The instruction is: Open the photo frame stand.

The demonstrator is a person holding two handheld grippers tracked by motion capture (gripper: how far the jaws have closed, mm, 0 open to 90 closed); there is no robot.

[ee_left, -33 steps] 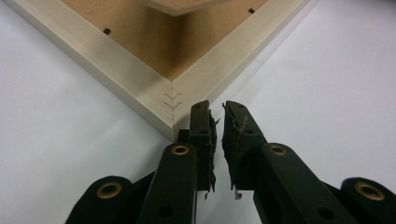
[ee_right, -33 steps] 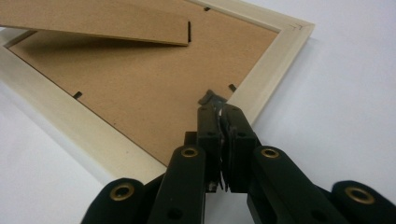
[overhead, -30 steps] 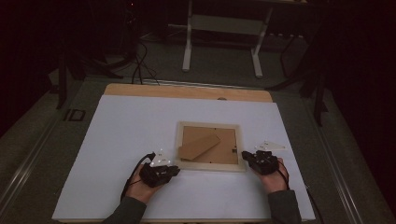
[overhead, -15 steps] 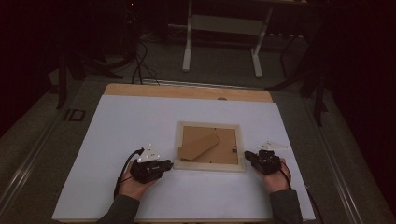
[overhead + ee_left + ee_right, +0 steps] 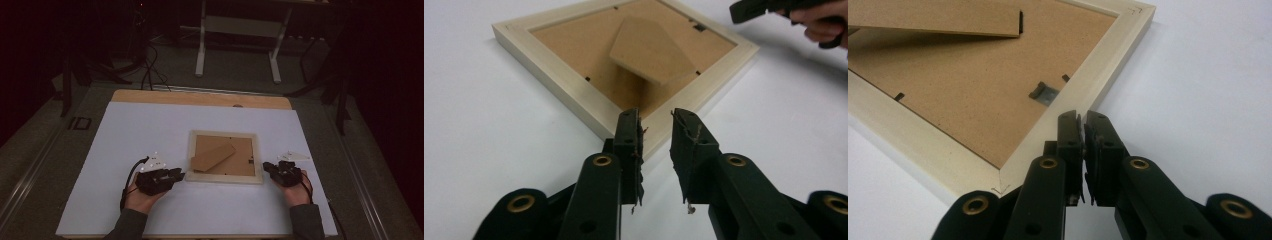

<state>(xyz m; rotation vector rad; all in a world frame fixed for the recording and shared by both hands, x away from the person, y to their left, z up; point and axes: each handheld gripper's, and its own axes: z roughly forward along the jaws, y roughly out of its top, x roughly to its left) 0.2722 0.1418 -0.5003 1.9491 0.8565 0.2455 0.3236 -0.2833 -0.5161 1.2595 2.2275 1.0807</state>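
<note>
A pale wooden picture frame (image 5: 223, 177) lies face down in the middle of the white table top, its brown backing up and its cardboard stand flap (image 5: 212, 157) folded out. My left gripper (image 5: 181, 174) is open at the frame's near left corner. In the left gripper view that corner (image 5: 644, 135) lies just beyond the parted fingertips (image 5: 629, 122), with the flap (image 5: 656, 50) behind. My right gripper (image 5: 267, 167) is shut, with nothing between its jaws, at the frame's right rail (image 5: 1095, 75). A small metal hanger clip (image 5: 1043, 92) sits on the backing nearby.
The white table top (image 5: 150, 125) has open room on all sides of the frame and ends in a wooden strip (image 5: 200, 97) at the far edge. Behind it are a dark floor, cables (image 5: 147, 70) and a white table stand (image 5: 240, 30).
Over the last second my left gripper shifted slightly left and turned toward the frame's corner. The right gripper and the frame have hardly moved.
</note>
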